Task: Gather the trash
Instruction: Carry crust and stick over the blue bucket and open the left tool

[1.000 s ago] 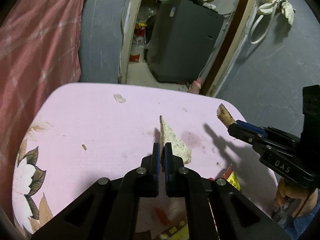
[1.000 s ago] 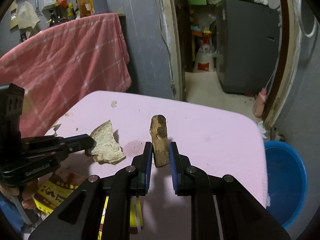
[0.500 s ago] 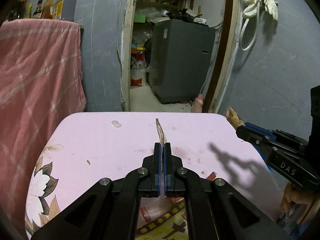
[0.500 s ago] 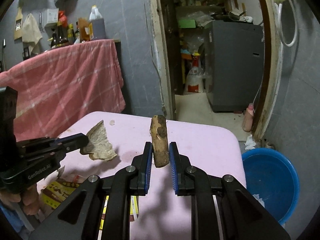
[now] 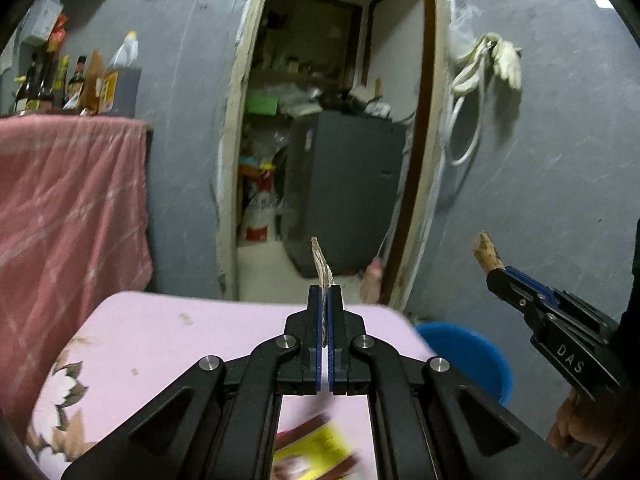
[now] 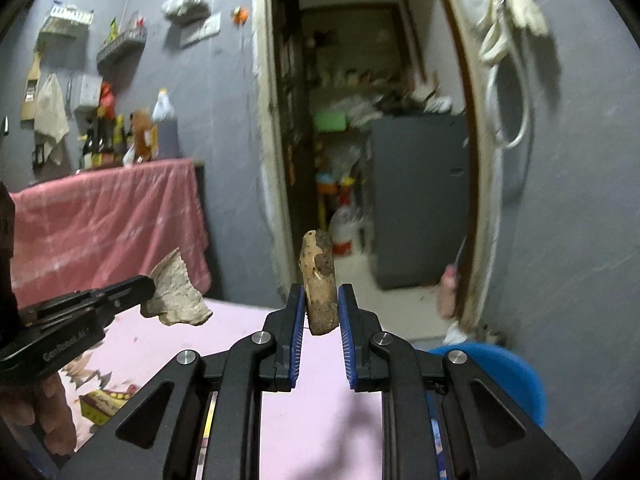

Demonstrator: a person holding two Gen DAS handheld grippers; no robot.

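My left gripper (image 5: 325, 294) is shut on a flat beige bread scrap (image 5: 321, 261), seen edge-on and held in the air above the pink table (image 5: 168, 344). The scrap also shows in the right wrist view (image 6: 176, 296) at the tip of the left gripper (image 6: 150, 284). My right gripper (image 6: 319, 296) is shut on a brown stick-like scrap (image 6: 319, 280), held upright above the table's right side. It also shows in the left wrist view (image 5: 486, 254) at the right gripper's tip (image 5: 496, 274). A blue tub (image 6: 500, 372) stands on the floor right of the table.
Yellow and red wrappers (image 5: 316, 452) lie at the table's near edge, also in the right wrist view (image 6: 104, 402). Small crumbs (image 5: 186, 319) lie on the table. A pink cloth-covered counter (image 5: 68, 208) stands left. An open doorway (image 5: 320, 160) with a grey cabinet is ahead.
Both grippers have risen with their scraps, well clear of the table. The views have tilted up and the blue tub has come into the left wrist view.
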